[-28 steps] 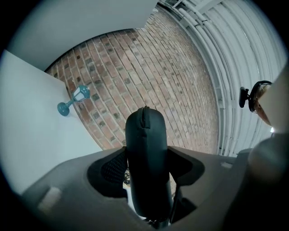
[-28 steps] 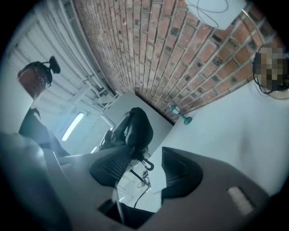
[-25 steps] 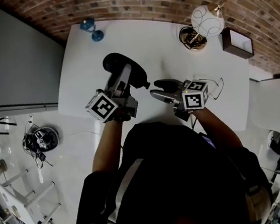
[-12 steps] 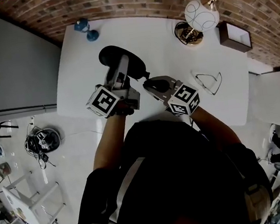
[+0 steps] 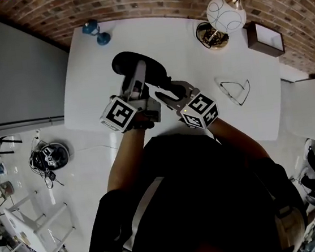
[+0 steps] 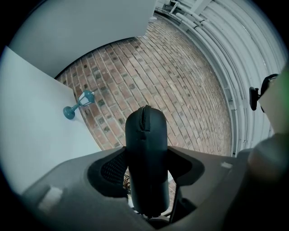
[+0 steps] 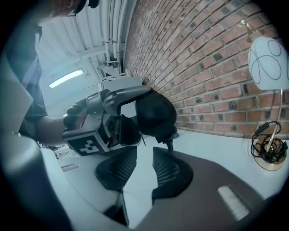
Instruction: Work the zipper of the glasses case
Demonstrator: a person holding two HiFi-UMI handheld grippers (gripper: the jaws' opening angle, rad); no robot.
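In the head view, the black glasses case [image 5: 130, 63] is held above the white table [image 5: 195, 61], lengthwise between the jaws of my left gripper [image 5: 138, 74]. The left gripper view shows that gripper [image 6: 145, 159] shut on the case [image 6: 145, 135], zipper seam [image 6: 143, 118] facing up. My right gripper [image 5: 163, 92] sits at the case's near-right end. Its jaws [image 7: 144, 151] have just been opening and show only a narrow gap with bare table between the pads. The zipper pull [image 7: 170, 143] hangs from the case [image 7: 156, 113] just past the right fingertip [image 7: 165, 155].
A pair of glasses [image 5: 234, 91] lies on the table to the right. A white globe lamp [image 5: 226, 14] with a coiled cable, a brown box [image 5: 265, 39] and a small blue lantern [image 5: 93, 32] stand along the brick wall. The table's near edge runs beneath my hands.
My right gripper has moved left, up to the case's end, and rolled, so its marker cube shows a different tilt. The left gripper and the case have barely moved.
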